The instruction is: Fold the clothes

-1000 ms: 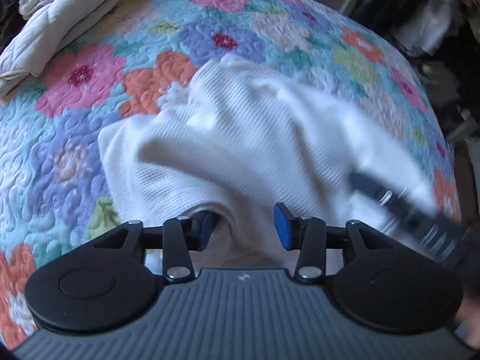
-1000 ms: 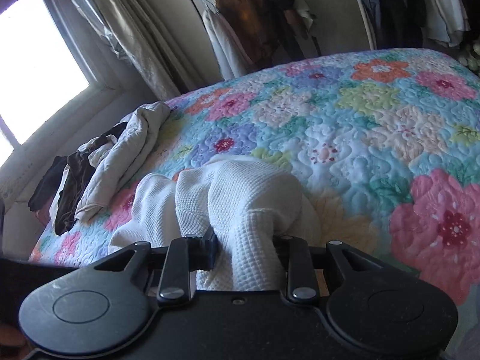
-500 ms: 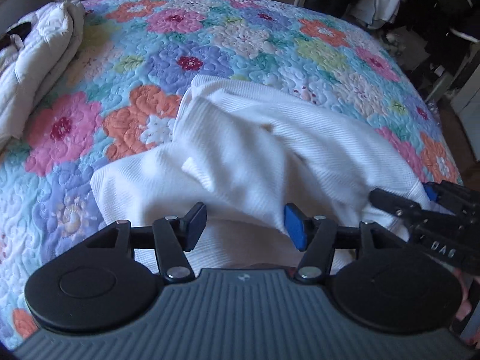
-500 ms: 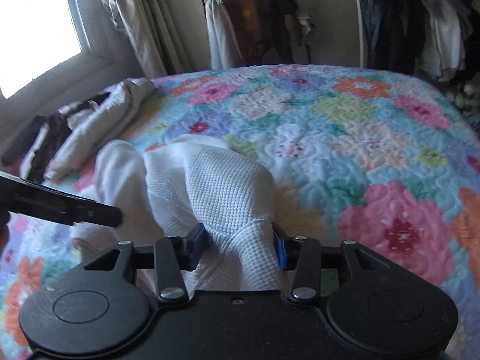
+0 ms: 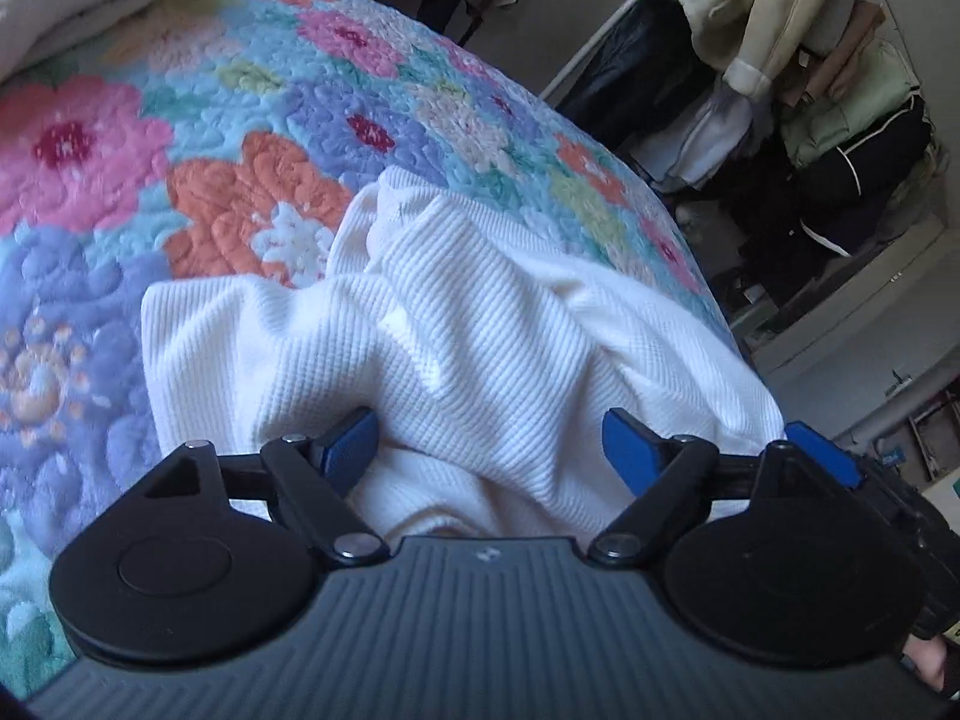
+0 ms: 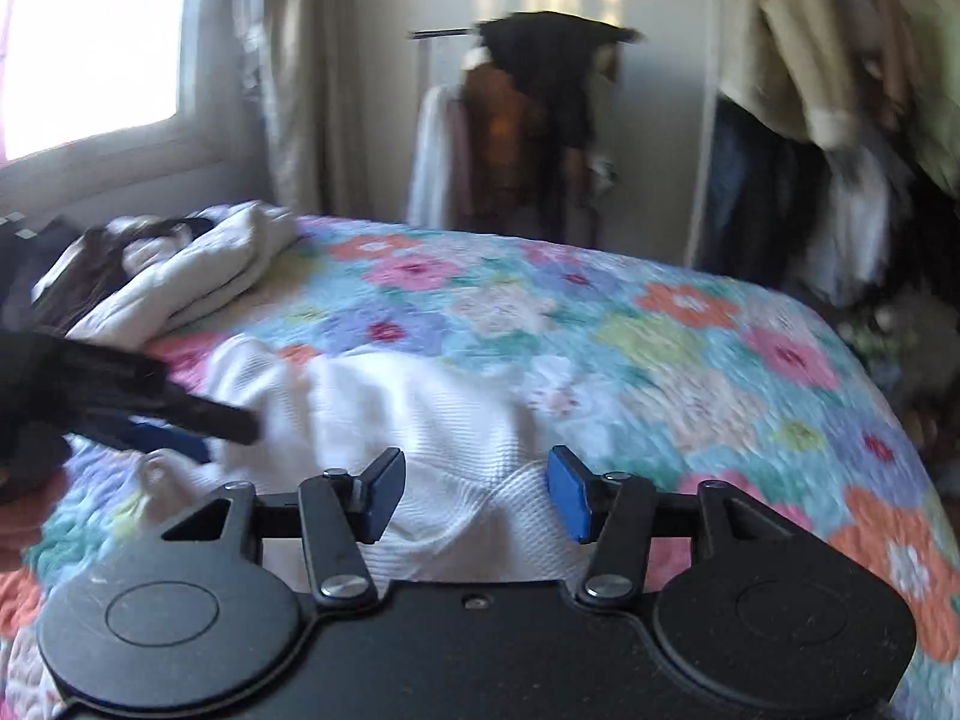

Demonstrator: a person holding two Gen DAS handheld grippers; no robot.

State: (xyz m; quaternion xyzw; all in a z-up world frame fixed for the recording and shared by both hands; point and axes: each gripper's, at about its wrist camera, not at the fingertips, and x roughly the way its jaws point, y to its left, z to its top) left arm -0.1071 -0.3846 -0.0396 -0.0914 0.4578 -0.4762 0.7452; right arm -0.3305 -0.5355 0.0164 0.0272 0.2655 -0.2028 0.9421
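White waffle-knit garment (image 5: pixel 480 324) lies bunched on the bed's floral quilt (image 5: pixel 198 138), right ahead of both tools. Left hand-held gripper (image 5: pixel 492 447): jaws opening, cloth bulging between them, pads off it. Right hand-held gripper (image 6: pixel 477 495): jaws opening too, a fold between, released. Bare quilt beyond and right of the right one, up to the bed's edge; folded cream bedding (image 6: pixel 180 276) far left.

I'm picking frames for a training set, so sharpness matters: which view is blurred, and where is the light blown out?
Left wrist view: sharp; the waffle weave of the white knit garment reads clearly, though the fisheye bends the floral quilted bedspread. Right wrist view: motion-blurred throughout, smearing the hanging clothes on the rack; the bright window at upper left is washed out to white.
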